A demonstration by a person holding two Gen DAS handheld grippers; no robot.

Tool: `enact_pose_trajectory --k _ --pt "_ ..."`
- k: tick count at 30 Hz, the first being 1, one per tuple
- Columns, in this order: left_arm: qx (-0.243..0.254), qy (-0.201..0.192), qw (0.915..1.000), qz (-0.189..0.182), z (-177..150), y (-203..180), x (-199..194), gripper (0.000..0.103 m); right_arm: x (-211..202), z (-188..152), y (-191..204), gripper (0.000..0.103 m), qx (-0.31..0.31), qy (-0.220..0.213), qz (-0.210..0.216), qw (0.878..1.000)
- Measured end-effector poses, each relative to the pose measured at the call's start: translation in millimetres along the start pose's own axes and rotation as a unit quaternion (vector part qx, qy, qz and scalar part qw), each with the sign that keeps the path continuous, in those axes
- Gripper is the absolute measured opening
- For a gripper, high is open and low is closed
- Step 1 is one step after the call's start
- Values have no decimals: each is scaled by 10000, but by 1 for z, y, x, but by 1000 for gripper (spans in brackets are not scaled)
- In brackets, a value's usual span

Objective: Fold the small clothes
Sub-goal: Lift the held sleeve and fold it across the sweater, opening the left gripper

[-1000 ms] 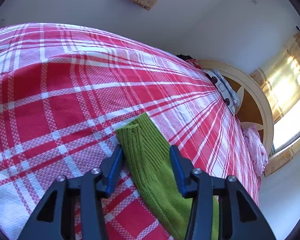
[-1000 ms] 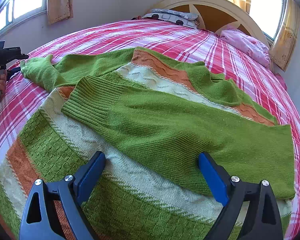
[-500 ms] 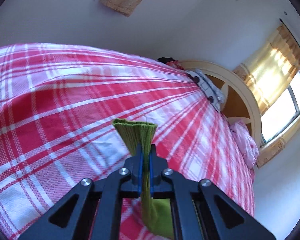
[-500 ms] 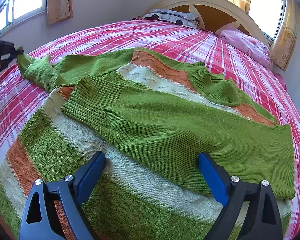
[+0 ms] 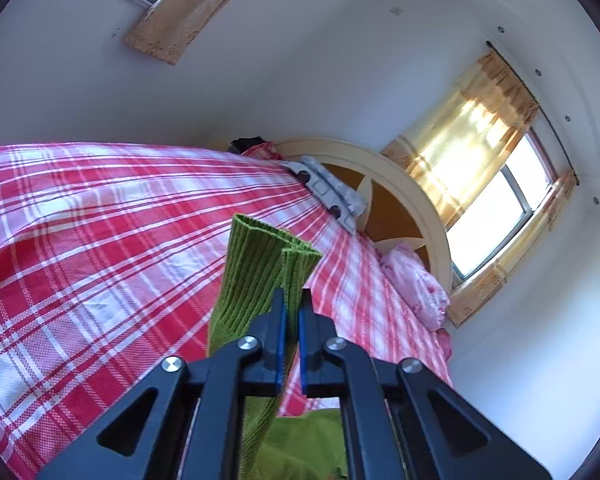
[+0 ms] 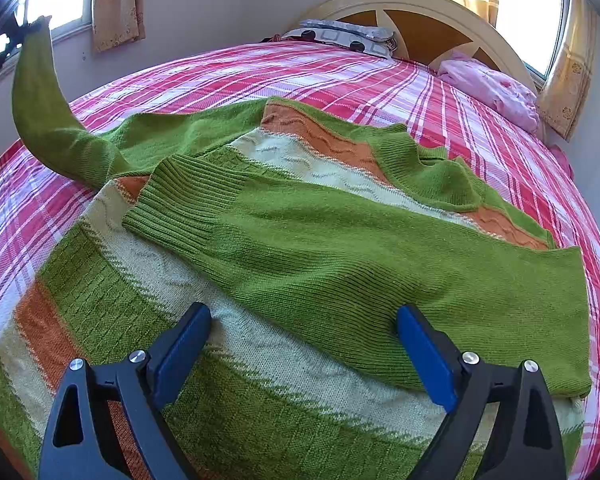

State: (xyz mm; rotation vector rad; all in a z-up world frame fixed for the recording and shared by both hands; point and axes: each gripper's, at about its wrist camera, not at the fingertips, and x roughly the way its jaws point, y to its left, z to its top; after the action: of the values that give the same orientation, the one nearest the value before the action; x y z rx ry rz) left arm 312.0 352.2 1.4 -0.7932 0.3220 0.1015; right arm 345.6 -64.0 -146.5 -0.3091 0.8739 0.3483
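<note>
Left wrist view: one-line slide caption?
Left gripper shut on the green sweater's ribbed sleeve cuff, lifted above the red plaid bedspread.

A green knitted sweater (image 6: 300, 248) with cream and orange bands lies flat on the bed. One sleeve (image 6: 380, 264) is folded across its body from 3 toward 9 o'clock. The other sleeve (image 6: 40, 112) rises off the bed toward 10 o'clock, its ribbed cuff (image 5: 260, 256) pinched upright.

a home bedroom: plaid-covered bed (image 6: 340, 76), headboard (image 6: 420, 20), curtained window (image 5: 500, 200)
</note>
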Motion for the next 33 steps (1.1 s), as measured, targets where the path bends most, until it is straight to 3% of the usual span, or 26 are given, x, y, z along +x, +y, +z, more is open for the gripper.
enact_pose_trajectory --k 10,25,33 --pt "452 383 9978 -295 -24 -54 17 5 -28 3 -33 94 717 -252 582 9954" --pt "963 819 9831 -1327 -73 -175 25 5 -115 -46 -108 94 1134 -800 354 9897" --pt "1206 1124 9717 -1691 -113 -235 35 5 -133 -76 -130 94 1291 -782 396 9877"
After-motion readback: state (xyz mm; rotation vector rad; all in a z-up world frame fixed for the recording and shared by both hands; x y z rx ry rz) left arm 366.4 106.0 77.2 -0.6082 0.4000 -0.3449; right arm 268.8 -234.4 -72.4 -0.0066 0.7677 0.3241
